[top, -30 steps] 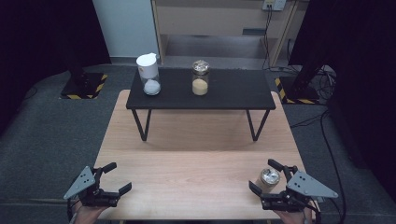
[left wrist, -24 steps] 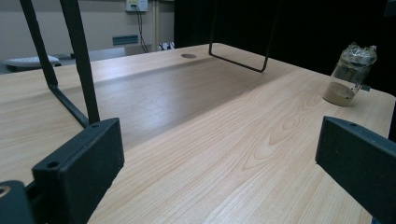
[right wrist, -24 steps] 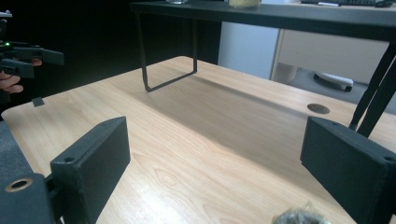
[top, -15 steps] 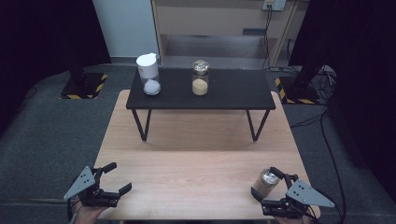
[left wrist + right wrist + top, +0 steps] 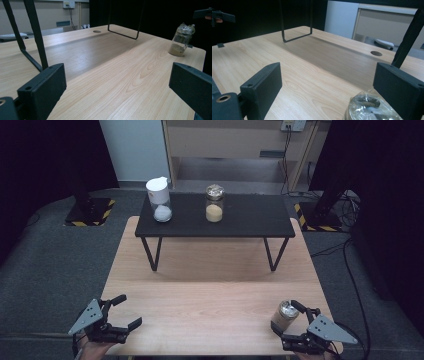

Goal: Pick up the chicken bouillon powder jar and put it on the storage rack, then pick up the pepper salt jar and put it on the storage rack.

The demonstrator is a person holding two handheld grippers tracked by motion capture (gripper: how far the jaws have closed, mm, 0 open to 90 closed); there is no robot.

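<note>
Jar position is what the coming move turns on: we see the small jar (image 5: pixel 284 315) standing upright on the near right part of the wooden table (image 5: pixel 210 300), between the two jaws of the right gripper (image 5: pixel 288 322), which comes in from the near edge. In the right gripper view the foil-covered lid (image 5: pixel 368 106) sits low in the picture, closer to the right jaw than to the left one, and a clear gap remains on the left side; whether the right jaw touches the jar we cannot tell. We judge this gripper as wide open around the jar and not pressing it, with the jar resting on the table. Its long axis is vertical, so a grip from the sides fits it. The left gripper (image 5: pixel 122 312) rests at the near left corner, well apart from the jar, with its jaws spread and nothing between them; the right hand is clearly the nearer one. Farther away stands the black shelf (image 5: pixel 250 217) on thin legs, carrying the white-lidded jar (image 5: pixel 160 200) and, to its right, the jar with pale grains (image 5: pixel 214 204).
</note>
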